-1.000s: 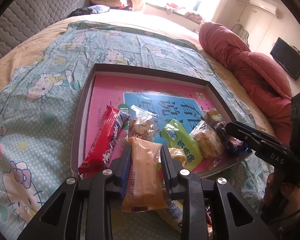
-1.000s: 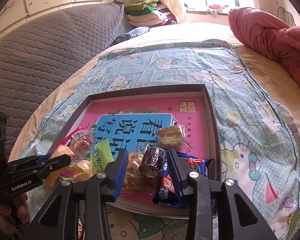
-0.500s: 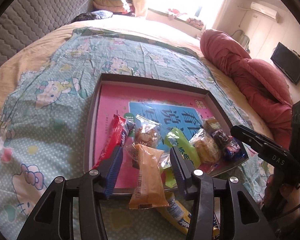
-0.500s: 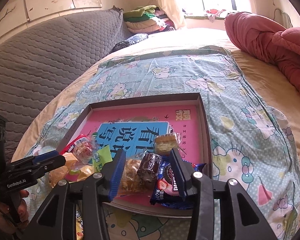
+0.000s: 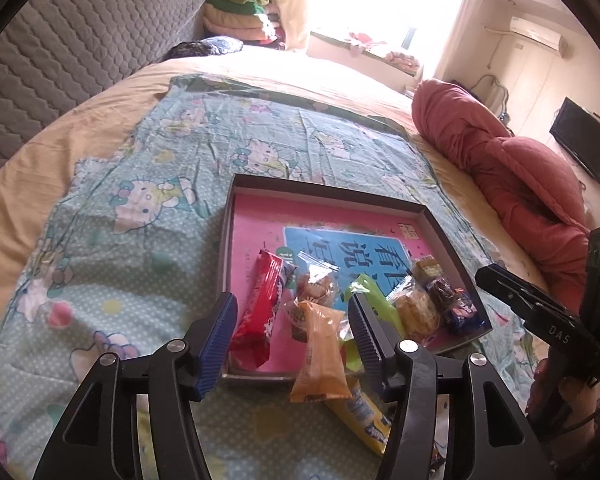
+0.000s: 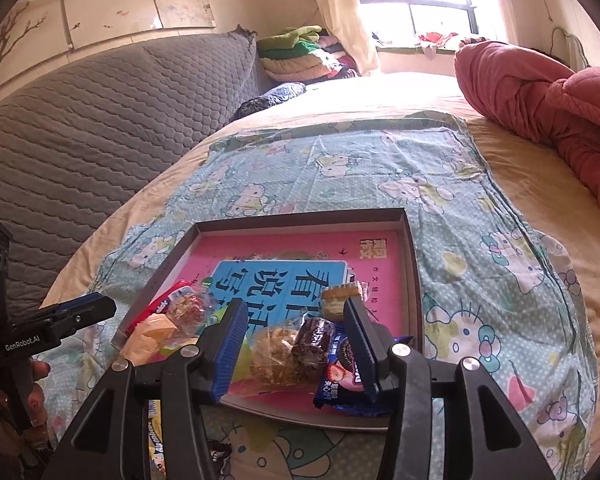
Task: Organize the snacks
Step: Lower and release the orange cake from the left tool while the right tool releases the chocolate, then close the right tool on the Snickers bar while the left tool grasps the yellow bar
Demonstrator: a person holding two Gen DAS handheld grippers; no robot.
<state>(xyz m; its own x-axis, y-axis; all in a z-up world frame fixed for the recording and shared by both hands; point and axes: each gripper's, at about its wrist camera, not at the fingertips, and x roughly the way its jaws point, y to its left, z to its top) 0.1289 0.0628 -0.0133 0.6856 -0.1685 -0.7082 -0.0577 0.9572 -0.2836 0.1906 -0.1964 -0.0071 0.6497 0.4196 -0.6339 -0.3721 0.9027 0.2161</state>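
Note:
A dark shallow tray (image 5: 328, 190) with a pink bottom lies on the bed and also shows in the right wrist view (image 6: 414, 264). Along its near side lie a red packet (image 5: 262, 308), a clear-wrapped cookie (image 5: 316, 288), a green packet (image 5: 370, 292), a dark cake (image 6: 314, 338) and a blue cookie pack (image 6: 342, 384). An orange packet (image 5: 320, 354) lies across the tray's near rim. My left gripper (image 5: 292, 334) is open and empty above the orange packet. My right gripper (image 6: 296, 340) is open and empty above the dark cake.
A yellow packet (image 5: 358, 414) lies on the patterned sheet (image 5: 140, 240) in front of the tray. A red quilt (image 5: 500, 168) is bunched at the right. A grey padded headboard (image 6: 80, 128) runs along the left, with folded clothes (image 6: 300, 52) behind.
My left gripper opened and let go of the orange packet, which now rests on the tray's near rim. Both grippers have drawn back and up from the tray.

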